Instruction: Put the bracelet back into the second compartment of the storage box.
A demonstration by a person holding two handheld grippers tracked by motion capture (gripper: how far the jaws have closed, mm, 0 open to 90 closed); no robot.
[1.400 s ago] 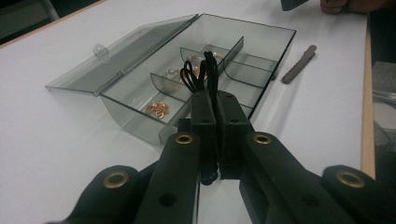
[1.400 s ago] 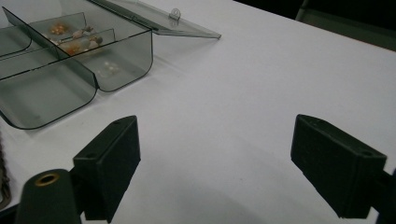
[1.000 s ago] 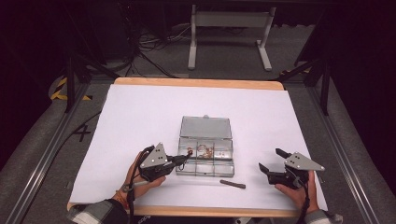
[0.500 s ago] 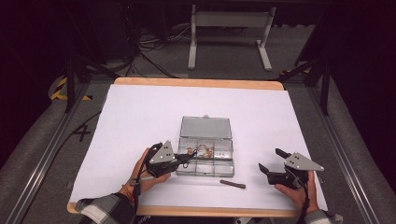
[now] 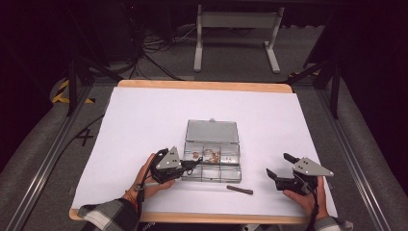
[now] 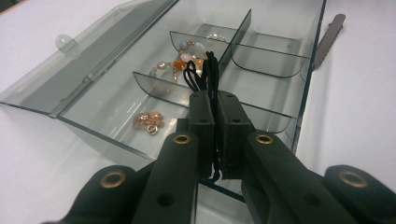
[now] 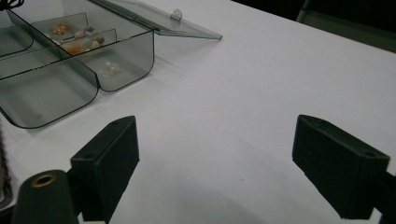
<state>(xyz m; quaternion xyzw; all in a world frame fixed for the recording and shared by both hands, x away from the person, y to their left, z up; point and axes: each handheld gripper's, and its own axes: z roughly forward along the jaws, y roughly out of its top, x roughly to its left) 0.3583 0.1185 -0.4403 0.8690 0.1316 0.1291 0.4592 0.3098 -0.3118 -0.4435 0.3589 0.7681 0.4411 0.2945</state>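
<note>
My left gripper (image 5: 192, 166) is at the left front corner of the clear plastic box (image 5: 211, 173), its jaws pinched tight on a thin black cord (image 6: 208, 74). In the left gripper view the cord runs down between the two pads and its loops stick up past the tips, hanging over the box's compartments. The box sits near the front middle of the white table (image 5: 144, 115) with its lid (image 5: 211, 131) folded flat back, away from me. Inside it, a small coil of gold chain (image 6: 148, 121) lies in the compartment on the left of that view, and a string of pale and amber beads (image 6: 184, 56) lies in the next one, just beyond the cord's loops. A dark serrated strip (image 5: 239, 189) lies on the table just in front of the box's right corner, apart from both tools. My right gripper (image 5: 279, 166) rests on the table well to the right of the box, jaws spread wide with bare white surface between them.
</note>
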